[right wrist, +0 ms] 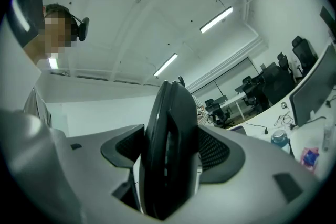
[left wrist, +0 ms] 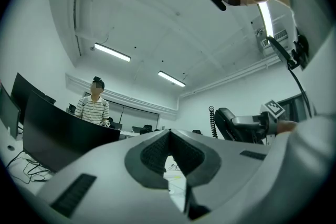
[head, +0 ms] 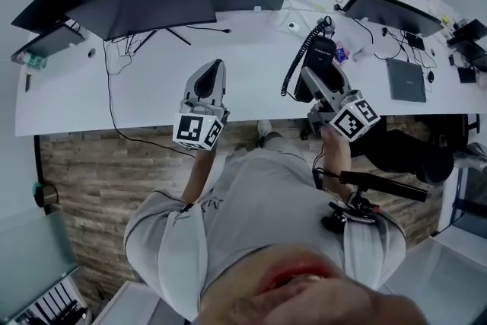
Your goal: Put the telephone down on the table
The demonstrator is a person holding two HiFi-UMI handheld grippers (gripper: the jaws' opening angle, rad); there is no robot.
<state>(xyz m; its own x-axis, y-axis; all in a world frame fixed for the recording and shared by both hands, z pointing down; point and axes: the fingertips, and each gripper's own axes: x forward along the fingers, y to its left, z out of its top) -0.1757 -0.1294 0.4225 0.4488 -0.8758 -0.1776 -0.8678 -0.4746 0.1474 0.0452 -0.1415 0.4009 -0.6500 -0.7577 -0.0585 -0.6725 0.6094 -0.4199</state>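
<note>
Telephone [head: 323,54] not down yet: right gripper [head: 313,77] is clamped on it, apparently above the table [head: 152,91] edge, at 3 o'clock from the left gripper [head: 215,68], jaws together, empty.

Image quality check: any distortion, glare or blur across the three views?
Head view: heavy fisheye, the long white table bows, cool dim cast. Left gripper view: round dark vignette, the ceiling strip light blooms slightly. Right gripper view: same vignette; the black telephone handset sits near the lens, dark, little surface detail.
</note>
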